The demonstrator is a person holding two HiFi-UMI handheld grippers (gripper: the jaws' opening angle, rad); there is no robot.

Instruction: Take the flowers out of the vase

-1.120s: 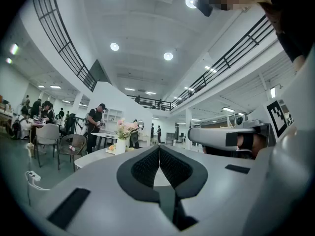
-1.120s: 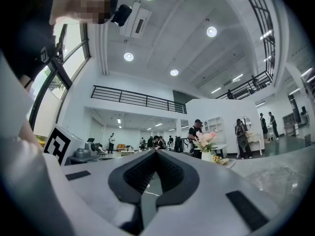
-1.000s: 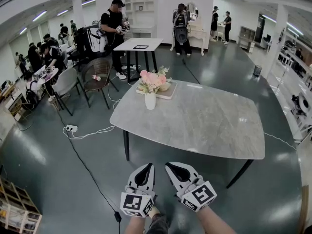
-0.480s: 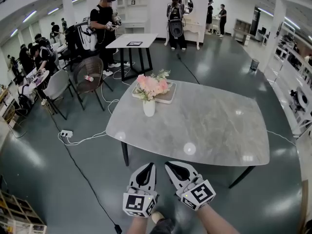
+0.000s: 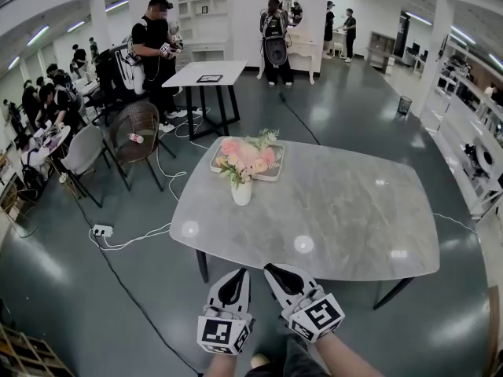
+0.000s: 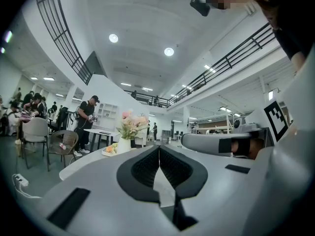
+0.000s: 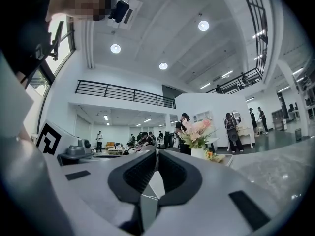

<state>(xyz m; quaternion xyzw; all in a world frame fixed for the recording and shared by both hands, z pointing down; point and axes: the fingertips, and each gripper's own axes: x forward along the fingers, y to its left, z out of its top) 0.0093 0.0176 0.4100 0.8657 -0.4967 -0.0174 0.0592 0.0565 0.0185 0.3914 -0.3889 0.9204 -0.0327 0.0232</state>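
Pink flowers [image 5: 245, 154] stand in a small white vase [image 5: 241, 192] at the far left of a grey marble table [image 5: 338, 210]. Both grippers hang at the table's near edge, well short of the vase. My left gripper [image 5: 239, 272] is shut with nothing in it, and my right gripper [image 5: 270, 269] beside it is shut and empty too. In the left gripper view the flowers [image 6: 132, 124] and vase [image 6: 123, 145] show far off, left of the shut jaws [image 6: 159, 148]. The right gripper view has the flowers [image 7: 197, 129] to the right of its shut jaws [image 7: 157, 152].
A flat tray [image 5: 267, 173] lies on the table just behind the vase. Left of the table stand chairs [image 5: 135, 128] and several people; a white table [image 5: 204, 73] is farther back. A cable with a power strip [image 5: 100, 230] runs across the floor.
The table has come nearer in the head view. Both shut grippers now reach its near edge, where a second ago they hung over bare floor.
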